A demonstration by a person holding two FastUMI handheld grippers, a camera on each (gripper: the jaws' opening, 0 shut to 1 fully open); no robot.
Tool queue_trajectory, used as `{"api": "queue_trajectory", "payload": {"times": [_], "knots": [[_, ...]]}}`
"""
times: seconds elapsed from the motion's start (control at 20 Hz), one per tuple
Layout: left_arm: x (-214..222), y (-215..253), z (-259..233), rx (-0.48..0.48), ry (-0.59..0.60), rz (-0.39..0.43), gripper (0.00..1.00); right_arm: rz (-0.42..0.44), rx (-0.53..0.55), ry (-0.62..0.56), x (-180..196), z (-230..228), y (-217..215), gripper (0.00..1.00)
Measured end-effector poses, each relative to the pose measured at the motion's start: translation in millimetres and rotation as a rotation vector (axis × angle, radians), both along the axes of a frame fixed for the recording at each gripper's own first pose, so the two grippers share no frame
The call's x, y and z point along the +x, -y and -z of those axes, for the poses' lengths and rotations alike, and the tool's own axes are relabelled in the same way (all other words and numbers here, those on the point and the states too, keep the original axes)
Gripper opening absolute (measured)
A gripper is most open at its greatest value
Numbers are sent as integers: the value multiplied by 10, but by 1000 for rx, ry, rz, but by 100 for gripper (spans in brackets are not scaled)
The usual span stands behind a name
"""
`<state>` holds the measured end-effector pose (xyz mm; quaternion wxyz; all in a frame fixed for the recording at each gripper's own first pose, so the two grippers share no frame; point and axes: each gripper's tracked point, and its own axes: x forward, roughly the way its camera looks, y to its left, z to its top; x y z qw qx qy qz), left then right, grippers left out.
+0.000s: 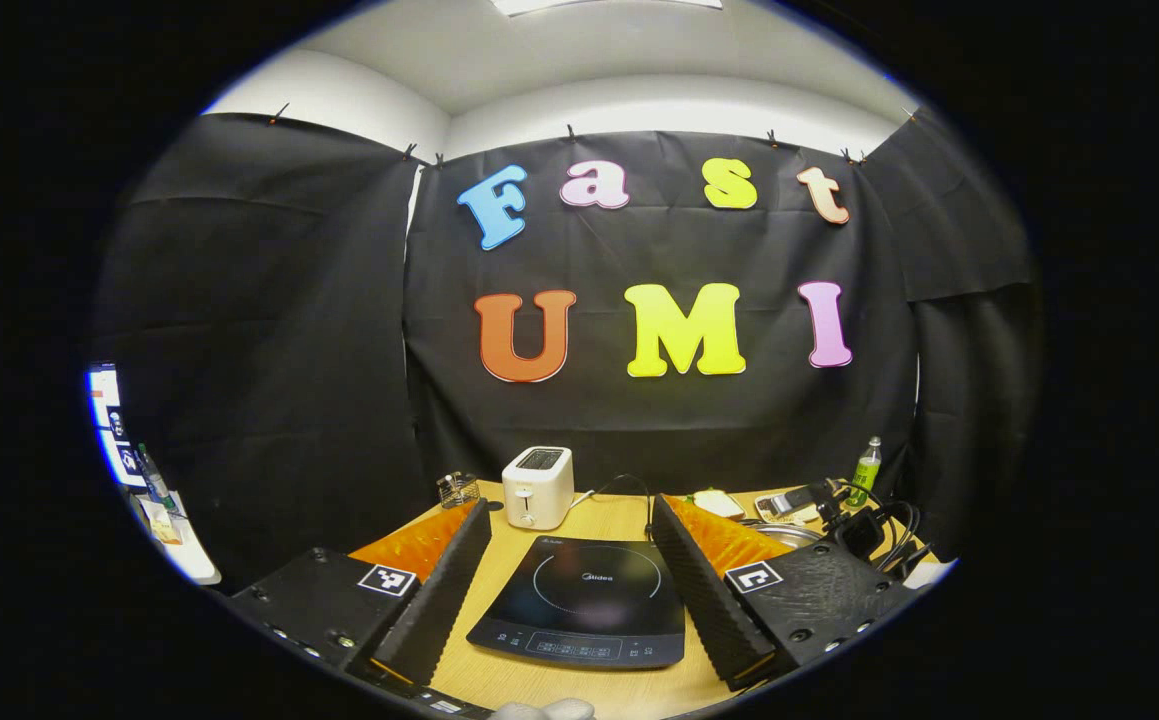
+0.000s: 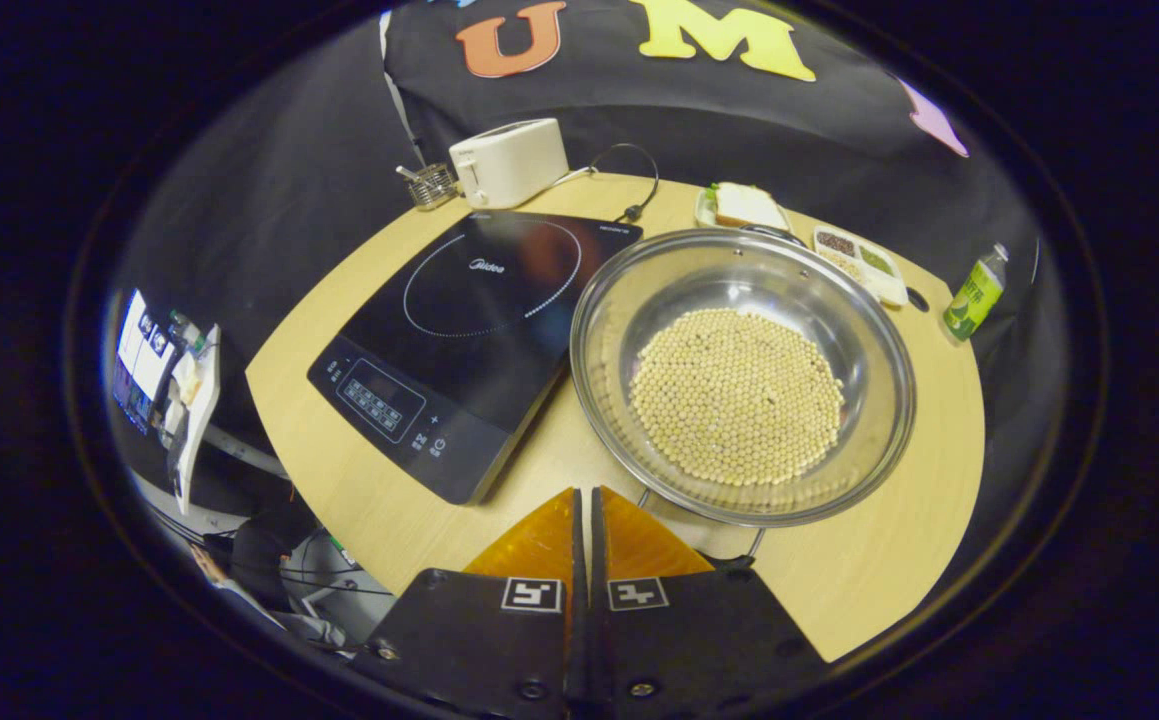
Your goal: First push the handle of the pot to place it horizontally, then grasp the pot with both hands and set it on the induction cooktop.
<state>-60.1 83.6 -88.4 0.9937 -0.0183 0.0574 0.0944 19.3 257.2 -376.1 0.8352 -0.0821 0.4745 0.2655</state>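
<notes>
A brand name, "Midea", is showing in pale print on the black glass of the induction cooktop point(image 2: 469, 330), just inside its ring marking; it is also appearing at the middle of the cooktop point(image 1: 584, 600) in the left gripper view. A plus sign is sitting on its control panel beside small button symbols too tiny to read. The green bottle point(image 2: 974, 295) is carrying a label, but its print is too small to make out.
</notes>
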Motion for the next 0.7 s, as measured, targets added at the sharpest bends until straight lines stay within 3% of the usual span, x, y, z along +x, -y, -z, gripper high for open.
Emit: {"api": "queue_trajectory", "payload": {"times": [0.15, 0.7], "knots": [[-10, 0, 3, -3, -6, 0, 96, 14, 15, -37, -11, 69, -14, 0], [37, 103, -10, -5, -4, 30, 96, 69, 0, -51, -16, 128, 274, 4]]}}
